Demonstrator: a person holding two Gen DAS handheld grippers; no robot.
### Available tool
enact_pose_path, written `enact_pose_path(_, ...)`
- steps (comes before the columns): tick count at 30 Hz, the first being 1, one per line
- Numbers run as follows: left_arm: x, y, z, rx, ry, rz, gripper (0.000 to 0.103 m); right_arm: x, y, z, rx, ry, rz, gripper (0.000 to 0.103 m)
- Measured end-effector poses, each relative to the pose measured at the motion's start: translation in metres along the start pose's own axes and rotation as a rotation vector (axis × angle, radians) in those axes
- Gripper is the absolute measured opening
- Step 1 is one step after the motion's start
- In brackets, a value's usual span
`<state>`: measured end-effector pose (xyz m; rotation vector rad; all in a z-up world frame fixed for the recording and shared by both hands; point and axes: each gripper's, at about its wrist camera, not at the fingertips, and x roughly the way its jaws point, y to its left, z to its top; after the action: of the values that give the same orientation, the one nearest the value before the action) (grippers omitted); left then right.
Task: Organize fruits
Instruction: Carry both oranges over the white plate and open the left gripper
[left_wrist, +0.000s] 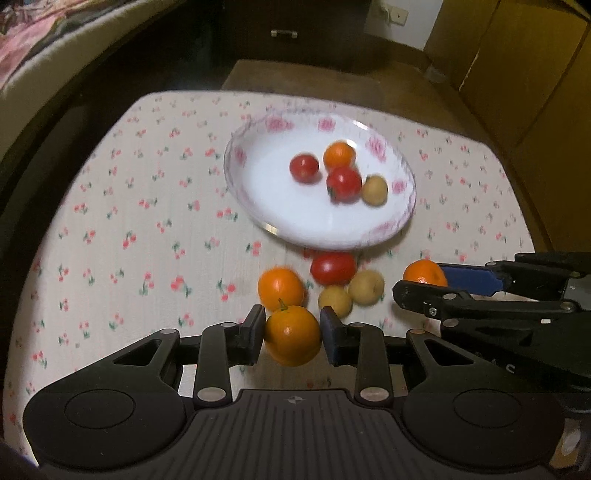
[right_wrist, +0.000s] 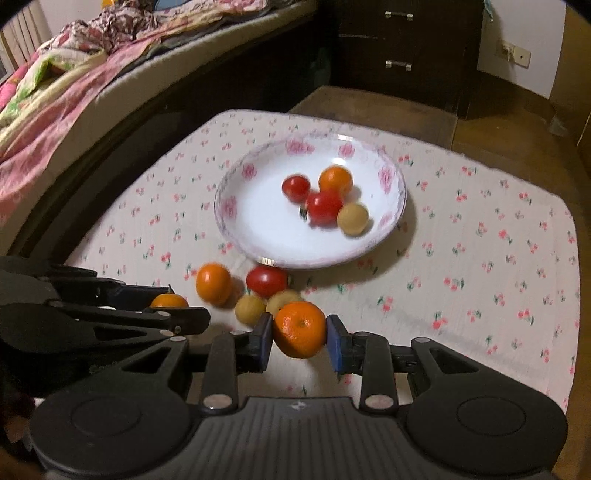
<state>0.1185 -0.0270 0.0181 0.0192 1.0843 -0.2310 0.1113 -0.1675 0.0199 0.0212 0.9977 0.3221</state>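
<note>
Both grippers are in the pick-up step. The left gripper (left_wrist: 292, 334) is clamped on a stemmed round orange tangerine (left_wrist: 292, 335), and the right gripper (right_wrist: 300, 334) pinches a second orange tangerine (right_wrist: 300, 329); both sit near the loose fruit on the cherry-print tablecloth (right_wrist: 480, 258). The white flower-rimmed plate (left_wrist: 258, 206) beyond already holds two red tomatoes, an orange fruit and a tan one. Next, I judge, each tangerine must be carried over the rim and released gently, clear of the other arm.
</note>
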Motion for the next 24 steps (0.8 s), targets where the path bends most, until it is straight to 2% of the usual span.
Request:
enact_pose_path(12,0.017,0.002,0.054,-0.037,-0.044,0.017,0.04,0.025,-0.022,0.047,0.048,-0.037,0.0,0.031)
enact_pose_path(24,0.038,0.009,0.069,-0.07,-0.025,0.019,0.04,0.049,-0.032,0.061,0.078,-0.02,0.016,0.031)
